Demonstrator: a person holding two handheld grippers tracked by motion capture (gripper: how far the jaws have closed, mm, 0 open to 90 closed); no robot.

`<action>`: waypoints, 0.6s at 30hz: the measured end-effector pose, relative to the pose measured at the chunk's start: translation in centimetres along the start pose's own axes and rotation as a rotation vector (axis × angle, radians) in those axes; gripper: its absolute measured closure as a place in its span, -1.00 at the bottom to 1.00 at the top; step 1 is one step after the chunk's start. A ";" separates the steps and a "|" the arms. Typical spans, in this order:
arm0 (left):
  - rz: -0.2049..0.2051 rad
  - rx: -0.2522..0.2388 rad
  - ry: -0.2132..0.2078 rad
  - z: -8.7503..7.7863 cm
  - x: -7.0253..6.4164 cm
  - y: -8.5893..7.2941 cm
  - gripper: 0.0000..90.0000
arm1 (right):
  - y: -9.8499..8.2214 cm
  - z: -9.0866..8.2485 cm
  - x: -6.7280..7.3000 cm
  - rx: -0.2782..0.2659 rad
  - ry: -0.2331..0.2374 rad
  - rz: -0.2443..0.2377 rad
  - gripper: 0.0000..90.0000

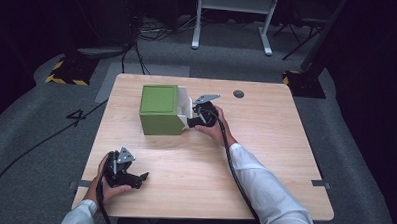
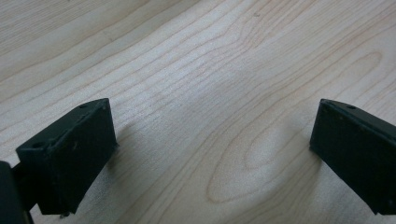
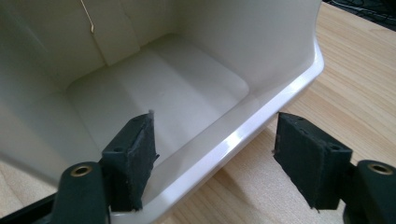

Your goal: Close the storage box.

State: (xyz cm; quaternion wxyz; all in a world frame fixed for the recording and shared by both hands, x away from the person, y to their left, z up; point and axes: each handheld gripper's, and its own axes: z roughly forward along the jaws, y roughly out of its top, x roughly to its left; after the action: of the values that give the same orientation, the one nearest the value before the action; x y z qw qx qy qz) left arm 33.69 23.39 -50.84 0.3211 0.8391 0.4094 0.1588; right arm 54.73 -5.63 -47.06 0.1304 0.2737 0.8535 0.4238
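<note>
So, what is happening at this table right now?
A person holds a hand-held gripper in each hand. The right hand-held gripper is open, its jaws straddling the rim of a white inner bin that sticks out of a green box. The left hand-held gripper rests open over the bare wooden table, holding nothing.

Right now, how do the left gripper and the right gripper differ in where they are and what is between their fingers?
The left gripper is near the front edge of the table, far from the green box; the right gripper is at the box's white drawer. The left gripper's fingers have bare wood between them; the right gripper's fingers straddle the drawer's rim, one inside and one outside. Both are open, and each is held in a hand.
</note>
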 end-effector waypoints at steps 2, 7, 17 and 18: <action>0.000 0.000 0.000 0.0 0.0 0.0 -0.99 | 0.1 0.0 0.2 0.004 -0.005 -0.001 -0.35; -0.001 0.001 0.001 0.0 0.0 0.0 -0.99 | 0.0 0.0 0.2 0.012 -0.004 0.013 -0.36; -0.003 0.002 0.003 0.0 -0.1 0.0 -0.99 | 0.6 -1.4 0.2 0.008 -0.029 -0.016 -0.36; -0.003 0.001 0.002 0.0 -0.1 0.0 -0.99 | 0.5 -1.9 -0.2 -0.009 -0.014 0.001 -0.24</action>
State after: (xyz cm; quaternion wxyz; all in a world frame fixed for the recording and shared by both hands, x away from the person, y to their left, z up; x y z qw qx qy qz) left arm 33.67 23.34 -50.83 0.3203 0.8387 0.4109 0.1588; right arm 54.21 -6.70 -45.50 0.1373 0.2766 0.8506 0.4257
